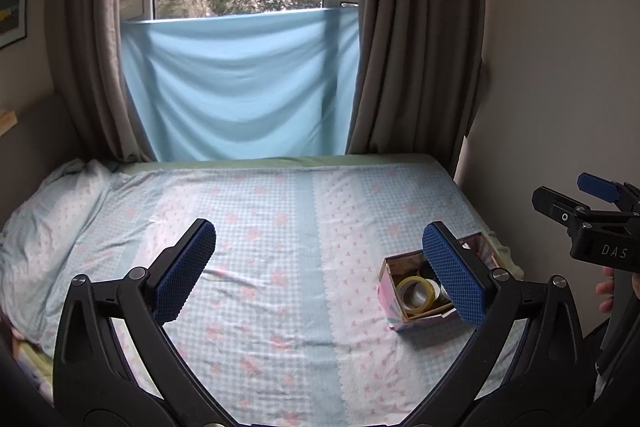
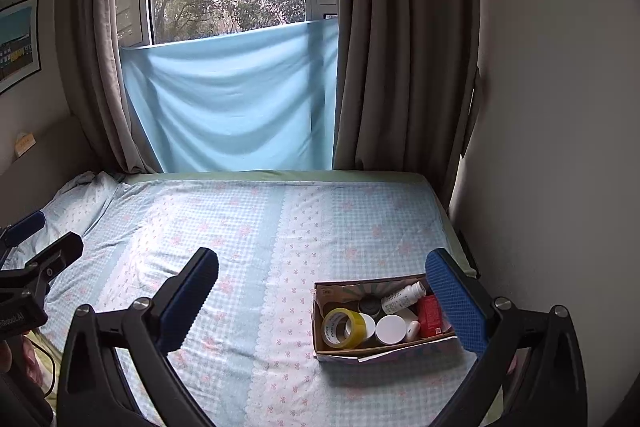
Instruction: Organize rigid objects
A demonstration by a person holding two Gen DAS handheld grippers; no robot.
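Box [image 2: 384, 347] sat near the bed's [image 2: 248, 227] right edge, close to the wall [image 2: 560, 147]; tape [image 2: 344, 327], jars and bottle [image 2: 402, 297] inside. Wide bare sheet lay leftward (pillow [image 1: 48, 227] far left). Left gripper [image 1: 320, 271] and right gripper [image 2: 322, 299] hovered, jaws wide, holding nothing.

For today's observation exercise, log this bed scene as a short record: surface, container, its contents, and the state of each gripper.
surface: bed sheet, blue check with pink flowers
container: open cardboard box, on the sheet toward the right wall
contents: yellow tape roll, white round lid, white bottle lying down, red box, dark round item
left gripper: open, empty
right gripper: open, empty, above the sheet
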